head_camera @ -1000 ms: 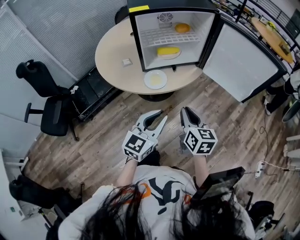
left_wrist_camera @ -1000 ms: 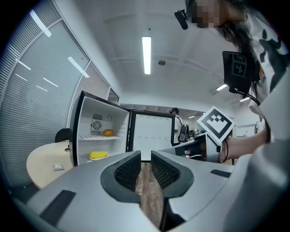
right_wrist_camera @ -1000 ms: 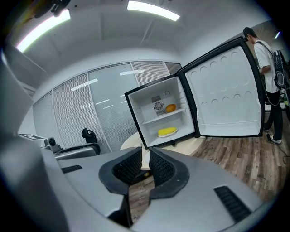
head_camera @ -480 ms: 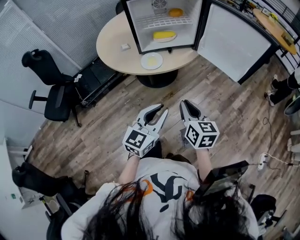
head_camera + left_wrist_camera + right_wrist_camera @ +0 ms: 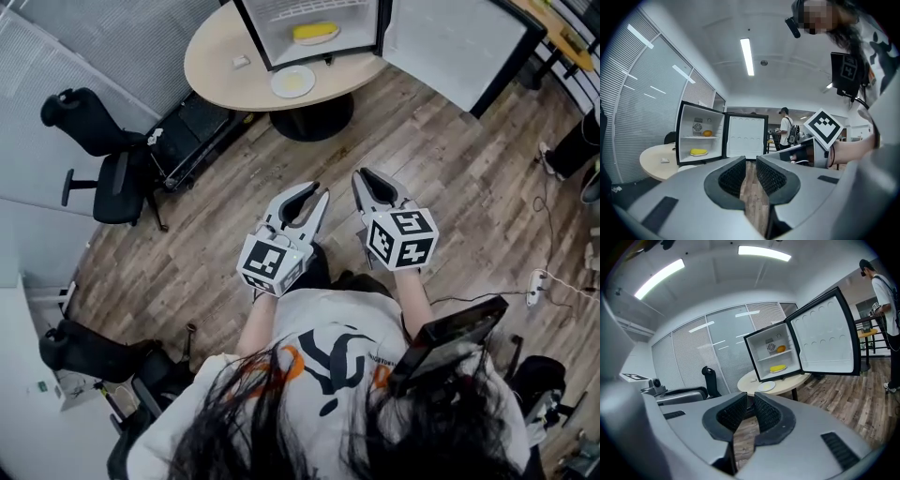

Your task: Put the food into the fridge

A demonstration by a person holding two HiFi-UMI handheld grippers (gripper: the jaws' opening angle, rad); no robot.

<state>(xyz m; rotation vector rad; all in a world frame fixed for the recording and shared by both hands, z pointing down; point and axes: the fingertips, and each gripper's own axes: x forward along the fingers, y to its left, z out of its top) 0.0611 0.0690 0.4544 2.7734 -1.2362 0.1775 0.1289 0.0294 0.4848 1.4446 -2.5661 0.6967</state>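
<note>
Nearest us, the left gripper (image 5: 750, 165) and the right gripper (image 5: 750, 403) sit side by side without touching. Both are smooth grey plastic, each with jaws drawn almost together: only a thin slit shows between the ribbed black pads (image 5: 766, 414), and neither holds anything. Beneath and ahead of them runs wood-plank floor (image 5: 441, 178). Left of the right gripper, a black office chair (image 5: 708, 377) has its base hidden behind the left gripper's body. Well ahead of both jaws stands a round, pale-topped table (image 5: 789, 385) with a white plate (image 5: 766, 386) at the edge nearest the jaws; what lies on it we cannot make out. Just behind the plate sits a small black fridge (image 5: 769, 360), white inside, its door (image 5: 827, 336) swung open to the right. The food is in there: a yellow oblong piece (image 5: 778, 368) on the bottom level, a rounded orange piece (image 5: 780, 349) on the shelf above. In the head view the frame edge cuts the fridge's upper part off.
</note>
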